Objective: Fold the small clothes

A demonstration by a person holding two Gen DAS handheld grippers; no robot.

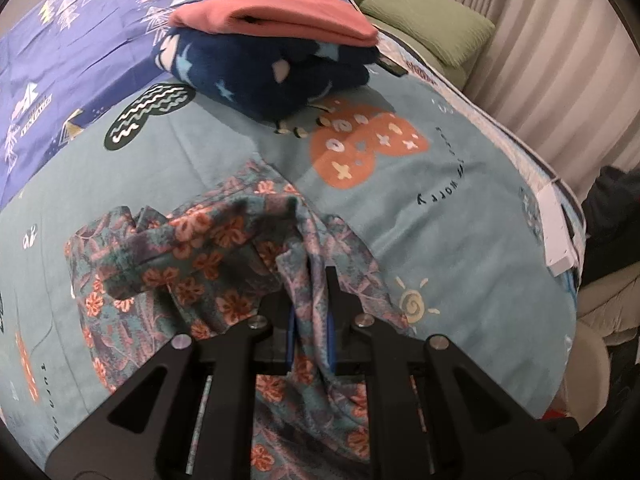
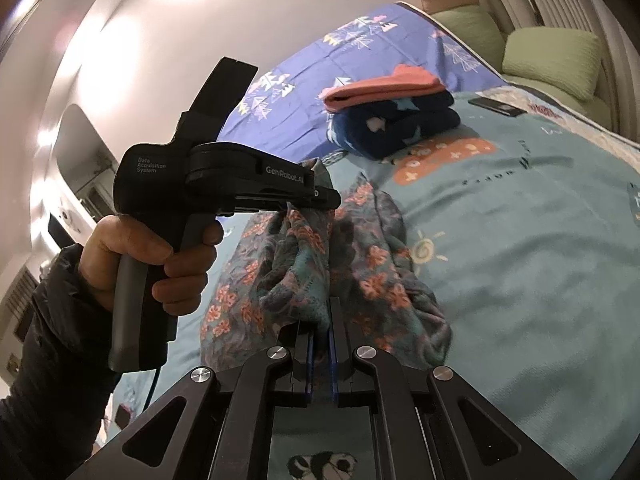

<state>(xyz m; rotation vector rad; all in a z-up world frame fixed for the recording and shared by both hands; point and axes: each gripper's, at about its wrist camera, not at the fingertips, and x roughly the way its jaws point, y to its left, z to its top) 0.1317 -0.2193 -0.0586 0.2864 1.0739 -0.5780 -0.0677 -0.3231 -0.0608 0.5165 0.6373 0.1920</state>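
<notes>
A small floral garment (image 1: 192,256), teal with orange flowers, hangs bunched above the teal bedspread (image 1: 460,240). My left gripper (image 1: 311,320) is shut on a fold of the floral garment that runs between its blue pads. In the right wrist view the same floral garment (image 2: 372,264) droops between the two tools. My right gripper (image 2: 320,344) is shut on another edge of it. The left gripper (image 2: 316,200), held by a hand (image 2: 140,256) in a dark sleeve, pinches the cloth a little higher and further away.
A folded pink garment (image 1: 288,16) lies on a folded navy star-patterned fleece (image 1: 272,68) at the far side of the bed. A purple sheet (image 1: 60,64) lies to the left. Green cushions (image 1: 432,24), pale curtains and a dark phone (image 2: 496,107) are at the right.
</notes>
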